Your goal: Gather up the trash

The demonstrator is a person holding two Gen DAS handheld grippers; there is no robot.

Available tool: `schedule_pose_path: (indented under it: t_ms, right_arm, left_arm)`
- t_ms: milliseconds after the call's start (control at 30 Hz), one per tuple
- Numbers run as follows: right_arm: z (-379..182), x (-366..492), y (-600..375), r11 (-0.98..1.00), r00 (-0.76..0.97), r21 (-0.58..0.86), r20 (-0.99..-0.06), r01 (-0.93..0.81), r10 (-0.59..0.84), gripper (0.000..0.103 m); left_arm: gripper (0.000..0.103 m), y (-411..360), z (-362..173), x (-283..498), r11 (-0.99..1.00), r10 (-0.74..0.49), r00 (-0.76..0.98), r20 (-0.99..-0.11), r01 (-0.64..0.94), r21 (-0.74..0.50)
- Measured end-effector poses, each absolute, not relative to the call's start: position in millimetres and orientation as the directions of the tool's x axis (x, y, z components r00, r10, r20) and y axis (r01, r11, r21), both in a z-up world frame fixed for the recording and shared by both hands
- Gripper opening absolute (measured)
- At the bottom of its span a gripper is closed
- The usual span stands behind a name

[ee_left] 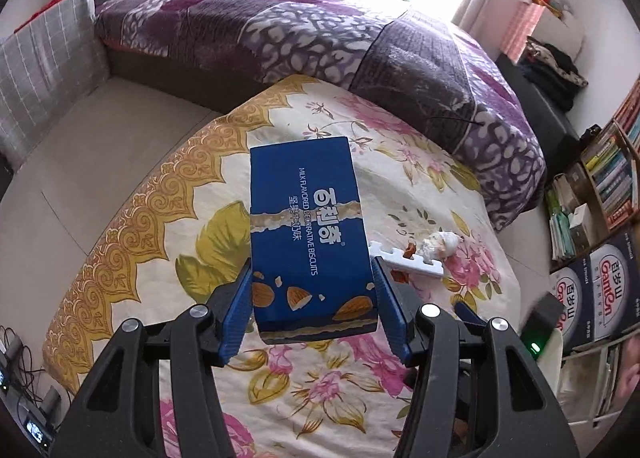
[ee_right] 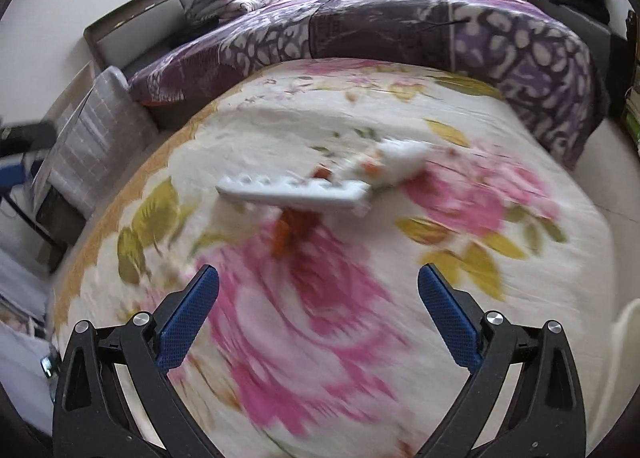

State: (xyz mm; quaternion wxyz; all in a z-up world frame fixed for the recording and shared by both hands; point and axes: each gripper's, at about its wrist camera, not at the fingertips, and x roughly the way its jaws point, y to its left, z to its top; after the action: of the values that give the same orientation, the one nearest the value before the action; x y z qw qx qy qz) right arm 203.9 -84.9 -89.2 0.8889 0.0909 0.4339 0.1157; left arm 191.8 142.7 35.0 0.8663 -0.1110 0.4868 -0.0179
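Observation:
My left gripper is shut on a blue biscuit box and holds it above the floral bedspread. To its right on the spread lie a white toothed foam strip, orange peel scraps and a crumpled white tissue. In the blurred right wrist view the same strip, orange scraps and tissue lie ahead of my right gripper, which is open and empty above the spread.
A purple quilt lies folded across the far side of the bed. A grey checked cushion stands at the left. Shelves with books and cardboard boxes stand at the right. A white bin rim shows at lower right.

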Motion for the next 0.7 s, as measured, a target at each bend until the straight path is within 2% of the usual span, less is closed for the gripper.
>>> schedule_pose_path:
  t_ms: [133, 200, 333, 367, 400, 467, 700]
  right_arm:
    - [-98.1, 221.3, -67.9, 0.967, 0.592, 0.231, -0.766, -0.111, 0.251, 0.087]
    - [-102.2, 228.5, -63.4, 0.969, 0.586, 0.226, -0.773, -0.104, 0.243, 0.074]
    - [-109.8, 238.4, -57.3, 0.977, 0.575, 0.186, -0.790, -0.107, 0.214, 0.059]
    - [-110.0, 238.2, -56.4, 0.981, 0.579, 0.163, -0.792, -0.104, 0.193, 0.051]
    - [-110.3, 237.7, -56.8, 0.982, 0.579, 0.160, -0.793, -0.103, 0.190, 0.039]
    - [-109.6, 235.6, -61.1, 0.974, 0.564, 0.196, -0.794, -0.113, 0.226, 0.023]
    - [-101.4, 199.4, -65.9, 0.972, 0.527, 0.164, -0.819, -0.168, 0.230, 0.022]
  left_arm:
    - [0.056, 144.2, 32.9, 193.6, 0.973, -0.152, 0.526, -0.837, -0.069, -0.219]
    - [0.056, 144.2, 31.9, 194.5, 0.974, -0.155, 0.522, -0.839, -0.064, -0.219]
    - [0.056, 145.9, 28.2, 196.0, 0.973, -0.158, 0.510, -0.845, -0.063, -0.220]
    - [0.056, 146.2, 27.8, 196.0, 0.973, -0.160, 0.509, -0.846, -0.063, -0.222]
    - [0.056, 146.4, 27.8, 196.0, 0.973, -0.161, 0.508, -0.846, -0.063, -0.223]
    - [0.056, 146.6, 28.4, 195.8, 0.973, -0.158, 0.513, -0.844, -0.065, -0.221]
    - [0.056, 142.1, 29.6, 193.9, 0.973, -0.159, 0.520, -0.839, -0.059, -0.221]
